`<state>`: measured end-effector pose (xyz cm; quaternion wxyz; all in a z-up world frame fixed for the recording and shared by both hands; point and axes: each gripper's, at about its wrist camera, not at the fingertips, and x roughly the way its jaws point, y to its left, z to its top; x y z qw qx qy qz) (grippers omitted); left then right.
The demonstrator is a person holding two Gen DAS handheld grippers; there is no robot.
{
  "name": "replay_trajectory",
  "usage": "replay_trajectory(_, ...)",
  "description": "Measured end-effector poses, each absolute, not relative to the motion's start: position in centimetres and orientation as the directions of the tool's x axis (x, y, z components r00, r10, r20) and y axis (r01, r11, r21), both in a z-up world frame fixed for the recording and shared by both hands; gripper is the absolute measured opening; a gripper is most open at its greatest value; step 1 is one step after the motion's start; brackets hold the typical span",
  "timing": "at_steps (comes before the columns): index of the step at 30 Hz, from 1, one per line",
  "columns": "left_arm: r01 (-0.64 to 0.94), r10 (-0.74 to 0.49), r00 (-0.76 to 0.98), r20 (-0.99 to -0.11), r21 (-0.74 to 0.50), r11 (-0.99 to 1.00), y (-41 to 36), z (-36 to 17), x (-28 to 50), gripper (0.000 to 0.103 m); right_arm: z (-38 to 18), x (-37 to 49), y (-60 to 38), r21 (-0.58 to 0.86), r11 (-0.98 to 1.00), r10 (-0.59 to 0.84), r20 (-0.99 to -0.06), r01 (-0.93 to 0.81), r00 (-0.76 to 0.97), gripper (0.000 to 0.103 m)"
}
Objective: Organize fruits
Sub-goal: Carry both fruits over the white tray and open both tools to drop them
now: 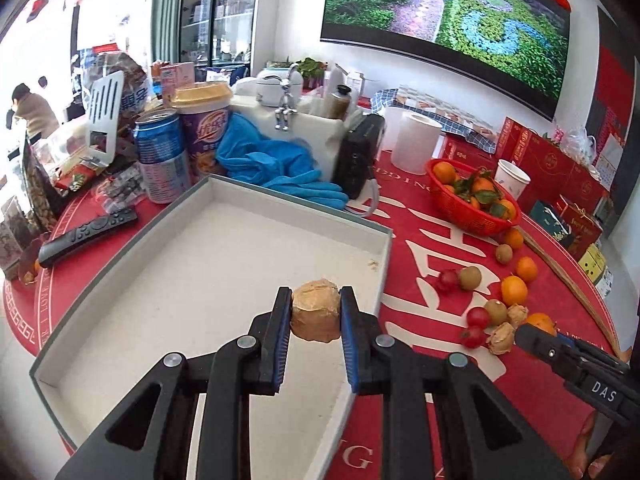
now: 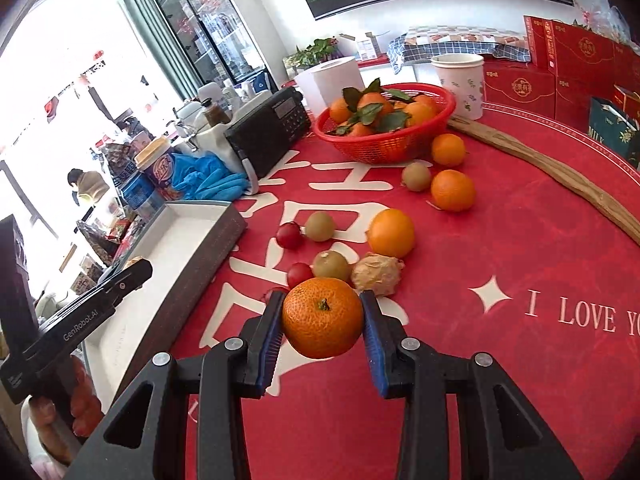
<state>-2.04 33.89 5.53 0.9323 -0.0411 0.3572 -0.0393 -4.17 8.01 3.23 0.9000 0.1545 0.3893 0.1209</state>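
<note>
My left gripper (image 1: 315, 312) is shut on a tan walnut (image 1: 316, 316) and holds it above the right side of a shallow white box tray (image 1: 200, 264). My right gripper (image 2: 323, 320) is shut on an orange tangerine (image 2: 322, 317) above the red tablecloth, right of the tray (image 2: 188, 236). Loose fruit lies on the cloth: oranges (image 2: 390, 233), kiwis (image 2: 331, 265), red cherry tomatoes (image 2: 289, 235) and a walnut (image 2: 377, 273). The same group shows in the left wrist view (image 1: 496, 312). A red basket (image 2: 388, 144) holds leafy tangerines.
Behind the tray stand a blue can (image 1: 160, 156), a purple cup (image 1: 205, 128), blue gloves (image 1: 276, 160), a black radio (image 1: 358, 156) and a remote (image 1: 88, 236). A paper roll (image 2: 332, 80), a paper cup (image 2: 460, 80), a wooden stick (image 2: 560, 172) and red gift boxes (image 2: 560, 72) lie beyond the fruit.
</note>
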Motion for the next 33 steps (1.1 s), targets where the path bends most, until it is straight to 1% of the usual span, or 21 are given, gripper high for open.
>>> replay_trajectory(8,0.0,-0.096,0.741,-0.665,-0.144,0.99,37.0,5.8,-1.9,0.025,3.9,-2.9,14.1,0.334,0.923,0.376,-0.673,-0.192,0.637,0.039)
replay_trajectory(11,-0.035,-0.064,0.743,-0.667,-0.135,0.99,38.5,5.6,-1.9,0.025,4.3,-1.6,16.3,0.346,0.912,0.404,-0.678,-0.219,0.614,0.039)
replay_trajectory(17,-0.092,-0.031,0.707,-0.707,-0.136,0.987,40.8,4.2,-1.2,0.025,5.0,0.8,21.0,0.375,0.881,0.472,-0.679,-0.287,0.562,0.039)
replay_trajectory(23,-0.1,-0.023,0.686,-0.728,-0.125,0.987,41.7,3.4,-1.0,0.025,3.9,2.8,25.0,0.389,0.86,0.509,-0.709,-0.331,0.488,0.039)
replay_trajectory(28,-0.1,-0.005,0.69,-0.724,-0.102,0.99,41.8,3.4,-0.9,0.025,1.9,3.8,26.8,0.365,0.87,0.484,-0.756,-0.33,0.441,0.039)
replay_trajectory(33,-0.1,-0.005,0.685,-0.728,-0.101,0.99,42.0,3.4,-0.6,0.025,2.3,3.7,27.0,0.34,0.883,0.459,-0.767,-0.324,0.447,0.039)
